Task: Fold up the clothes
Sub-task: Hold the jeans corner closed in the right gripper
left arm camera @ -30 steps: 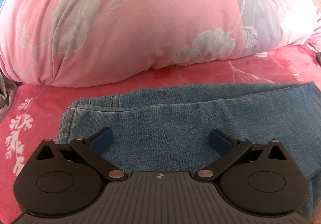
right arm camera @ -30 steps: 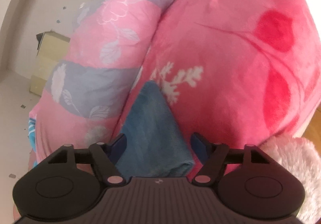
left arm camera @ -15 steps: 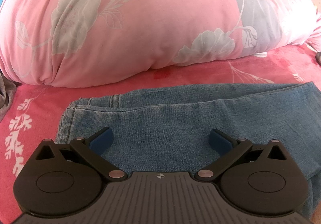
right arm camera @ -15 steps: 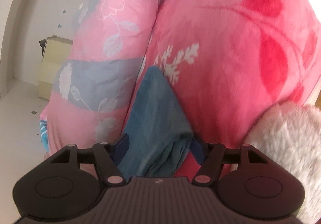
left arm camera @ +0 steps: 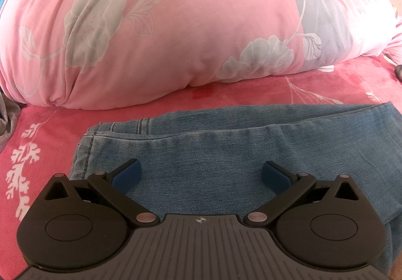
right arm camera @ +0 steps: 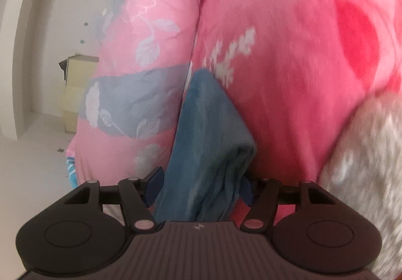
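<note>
Denim jeans (left arm camera: pixel 226 154) lie folded lengthwise on the pink blanket (left arm camera: pixel 251 94), beside the floral pillow (left arm camera: pixel 163 29). Left gripper (left arm camera: pixel 201 175) hovers over them, jaws wide — right gripper (right arm camera: pixel 199 185) has just been closing, bunched leg end between its pads.

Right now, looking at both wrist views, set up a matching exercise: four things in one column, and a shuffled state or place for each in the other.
Column 1
1. left gripper
2. right gripper
3. jeans
4. floral pillow

Column 2
A. lying flat on the red blanket
B. jaws wide apart above denim
C. resting behind the jeans
D. bunched denim between its jaws, which have just been closing

Pairs: 1-B, 2-D, 3-A, 4-C
</note>
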Action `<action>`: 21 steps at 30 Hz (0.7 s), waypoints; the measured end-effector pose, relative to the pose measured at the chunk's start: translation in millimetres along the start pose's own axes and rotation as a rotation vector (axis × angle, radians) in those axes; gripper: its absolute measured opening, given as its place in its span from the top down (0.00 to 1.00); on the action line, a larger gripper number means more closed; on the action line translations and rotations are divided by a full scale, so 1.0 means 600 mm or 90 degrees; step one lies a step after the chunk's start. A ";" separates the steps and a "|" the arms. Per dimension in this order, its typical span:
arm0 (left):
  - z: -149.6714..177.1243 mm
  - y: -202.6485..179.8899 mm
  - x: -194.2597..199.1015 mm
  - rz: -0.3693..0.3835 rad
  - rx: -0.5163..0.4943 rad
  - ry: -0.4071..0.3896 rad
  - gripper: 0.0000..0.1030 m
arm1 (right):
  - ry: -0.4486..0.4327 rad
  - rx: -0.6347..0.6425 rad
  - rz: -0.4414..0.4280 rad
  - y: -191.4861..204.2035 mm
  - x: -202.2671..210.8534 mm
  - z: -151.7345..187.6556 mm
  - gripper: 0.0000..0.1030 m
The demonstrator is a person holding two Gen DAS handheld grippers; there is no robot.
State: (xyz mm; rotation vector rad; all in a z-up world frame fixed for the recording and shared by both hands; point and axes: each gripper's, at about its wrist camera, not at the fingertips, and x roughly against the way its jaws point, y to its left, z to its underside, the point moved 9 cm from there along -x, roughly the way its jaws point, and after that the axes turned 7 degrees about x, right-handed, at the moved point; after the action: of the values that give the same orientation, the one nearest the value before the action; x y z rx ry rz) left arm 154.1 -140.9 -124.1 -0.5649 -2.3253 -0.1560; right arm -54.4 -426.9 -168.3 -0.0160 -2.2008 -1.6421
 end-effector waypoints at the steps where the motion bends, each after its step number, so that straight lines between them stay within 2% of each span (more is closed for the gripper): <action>1: 0.000 0.000 0.000 0.000 0.000 0.000 0.00 | 0.004 -0.006 -0.002 -0.001 -0.004 0.004 0.43; 10: 0.002 0.001 0.002 0.004 0.000 -0.005 0.00 | -0.021 0.002 -0.010 0.009 -0.038 0.009 0.47; 13: 0.003 0.001 0.003 0.006 0.000 -0.007 0.00 | -0.027 -0.011 -0.014 0.006 -0.041 0.021 0.49; 21: 0.003 0.002 0.003 0.010 -0.001 -0.010 0.00 | -0.050 -0.042 -0.014 0.002 -0.058 0.010 0.53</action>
State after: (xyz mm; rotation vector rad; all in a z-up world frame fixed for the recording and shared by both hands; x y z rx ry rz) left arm 152.2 -138.5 -124.3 -0.5870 -2.3362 -0.1469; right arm -24.0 -413.1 -179.5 -0.0760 -2.2114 -1.7532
